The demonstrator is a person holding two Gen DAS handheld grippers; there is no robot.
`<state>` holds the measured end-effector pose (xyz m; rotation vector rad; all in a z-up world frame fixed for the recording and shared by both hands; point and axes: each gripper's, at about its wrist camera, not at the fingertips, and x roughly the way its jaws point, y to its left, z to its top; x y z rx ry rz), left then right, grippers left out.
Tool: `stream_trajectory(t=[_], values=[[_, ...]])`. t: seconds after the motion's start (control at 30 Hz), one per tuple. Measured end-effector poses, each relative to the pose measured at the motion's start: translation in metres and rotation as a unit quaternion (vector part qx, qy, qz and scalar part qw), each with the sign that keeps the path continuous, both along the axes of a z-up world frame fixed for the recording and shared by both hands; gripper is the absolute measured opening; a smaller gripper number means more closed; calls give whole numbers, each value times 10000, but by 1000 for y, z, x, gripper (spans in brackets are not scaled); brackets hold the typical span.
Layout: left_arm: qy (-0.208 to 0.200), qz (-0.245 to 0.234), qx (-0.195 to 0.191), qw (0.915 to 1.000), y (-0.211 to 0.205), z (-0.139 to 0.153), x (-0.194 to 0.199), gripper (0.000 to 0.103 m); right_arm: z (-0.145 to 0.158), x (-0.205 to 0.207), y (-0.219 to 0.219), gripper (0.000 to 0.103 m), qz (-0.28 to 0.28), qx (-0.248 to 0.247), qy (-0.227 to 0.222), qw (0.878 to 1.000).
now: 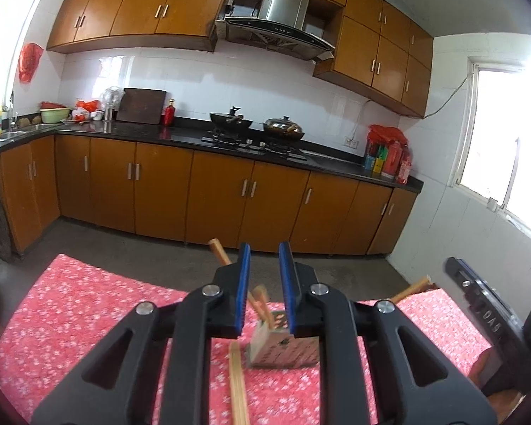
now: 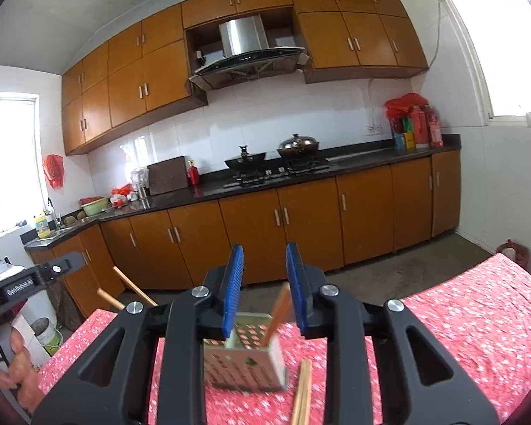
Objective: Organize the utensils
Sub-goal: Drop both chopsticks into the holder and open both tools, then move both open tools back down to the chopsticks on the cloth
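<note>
A perforated metal utensil holder [image 1: 283, 349] [image 2: 246, 354] stands on the table with the red flowered cloth [image 1: 88, 304] [image 2: 478, 318]. A wooden stick [image 1: 262, 304] [image 2: 279, 310] leans inside it. Wooden chopsticks [image 1: 239, 382] [image 2: 302, 391] lie on the cloth beside the holder. My left gripper [image 1: 264, 255] is open and empty above the holder. My right gripper [image 2: 264, 256] is open and empty above the holder too. More wooden handles [image 1: 220, 252] [image 2: 134, 288] stick up past the fingers.
The other gripper's body shows at the right edge of the left wrist view [image 1: 485, 294] and at the left edge of the right wrist view [image 2: 28, 279]. Kitchen cabinets and a counter with a stove [image 1: 255, 141] [image 2: 276, 171] stand beyond the table.
</note>
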<state>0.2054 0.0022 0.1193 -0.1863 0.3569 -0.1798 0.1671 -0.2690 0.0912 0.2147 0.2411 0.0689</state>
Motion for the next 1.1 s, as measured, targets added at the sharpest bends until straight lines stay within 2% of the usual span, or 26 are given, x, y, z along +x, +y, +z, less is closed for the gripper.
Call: stream_trajectory(t=[0.13,0.23,0.33,0.4,0.5,0.6,0.73,0.87,1.1], values=[[40,165,303,9994,13,-20,-28,24,-25,-17,-20,27,-266,-10,374,9989],[302,268,602,9974,20,-50,-36,24,-66,-14,-32,27,-367,-80,1110,9931],[702,321,851,9934,22,-86,-34,24,-118,-3,-33,26,-89,88,2068,9783],[983,320,917,9904,22,-109,-31,24,-152,0,-26,17,294,274,2599,9648],[1434,239,826,9859,24,-139,-27,24,-183,2,-7,13,621,288,3027,9506],[1728,190,764,9818,26,-159,-24,24,-197,4,6,12,752,239,3215,9436],[1907,145,766,9785,25,-177,-24,24,-206,10,12,12,784,184,3354,9386],[2033,109,777,9760,22,-187,-25,24,-208,12,20,12,651,-108,3324,9408],[2211,-30,686,9728,12,-196,-21,24,-215,12,21,12,595,-234,3369,9394]])
